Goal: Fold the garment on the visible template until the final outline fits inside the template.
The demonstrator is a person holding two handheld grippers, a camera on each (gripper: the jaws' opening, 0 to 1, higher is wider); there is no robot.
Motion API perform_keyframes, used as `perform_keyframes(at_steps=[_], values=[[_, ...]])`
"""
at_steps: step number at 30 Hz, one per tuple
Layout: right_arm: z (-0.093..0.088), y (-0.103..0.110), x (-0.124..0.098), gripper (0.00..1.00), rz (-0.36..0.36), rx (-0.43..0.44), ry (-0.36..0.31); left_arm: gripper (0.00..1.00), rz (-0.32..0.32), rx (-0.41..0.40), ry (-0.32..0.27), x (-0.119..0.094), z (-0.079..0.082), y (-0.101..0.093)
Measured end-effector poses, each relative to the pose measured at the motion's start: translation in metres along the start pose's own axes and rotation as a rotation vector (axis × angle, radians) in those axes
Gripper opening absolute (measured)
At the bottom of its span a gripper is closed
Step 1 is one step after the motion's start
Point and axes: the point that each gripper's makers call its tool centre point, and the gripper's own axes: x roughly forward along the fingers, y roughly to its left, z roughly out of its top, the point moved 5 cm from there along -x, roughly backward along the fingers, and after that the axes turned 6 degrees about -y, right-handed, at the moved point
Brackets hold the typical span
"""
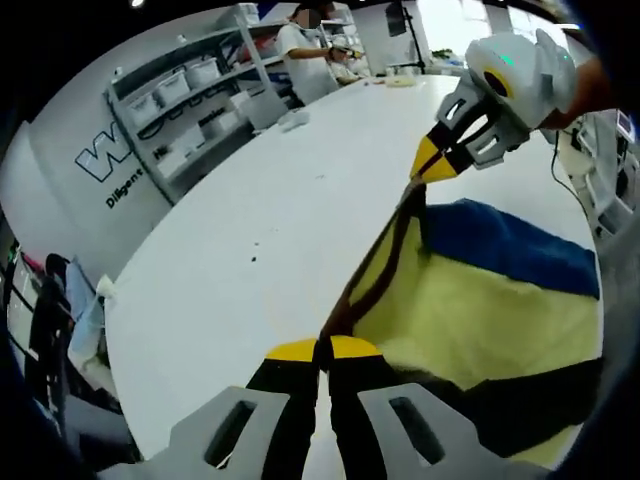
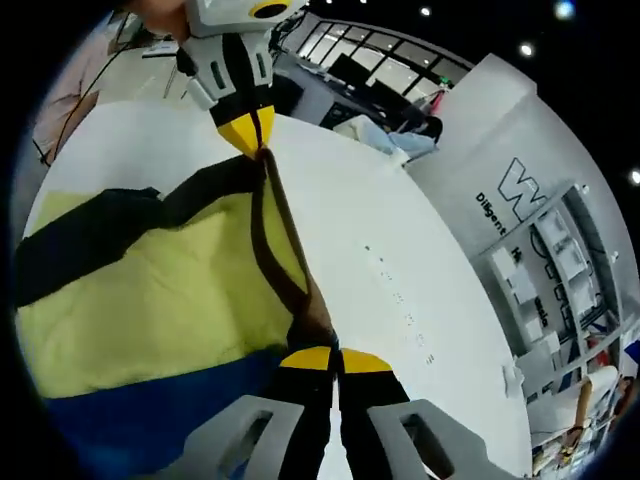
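We see the left hand-held gripper point(image 1: 322, 350) and right hand-held gripper point(image 2: 335, 358) clamped on the garment's point(image 1: 480, 320) brown edge above the table point(image 1: 250, 230).

I see the garment point(image 1: 480, 320) point(image 2: 150, 290), yellow with blue and black bands and a brown edge, held taut above the white table.

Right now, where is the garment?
The garment lies on the white table, its brown edge stretched between the left gripper and the right gripper, both shut on it.
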Motion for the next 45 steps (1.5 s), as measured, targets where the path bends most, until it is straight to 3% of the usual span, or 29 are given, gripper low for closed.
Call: perform_keyframes(at_steps=[10,20,42,45], values=[[-0.015,0.009,0.019,0.0,0.011,0.086,0.018,0.04,-0.018,-0.042,0.047,0.021,-0.015,0.001],[-0.025,0.005,0.037,0.0,0.01,0.119,0.043,0.04,-0.027,-0.023,0.09,0.039,-0.029,0.003],[-0.044,0.001,0.071,0.0,0.026,0.211,0.09,0.04,-0.016,-0.034,0.129,0.069,-0.046,0.009],[-0.045,0.001,0.073,0.0,0.028,0.228,0.096,0.04,-0.014,-0.077,0.133,0.073,-0.047,0.011]])
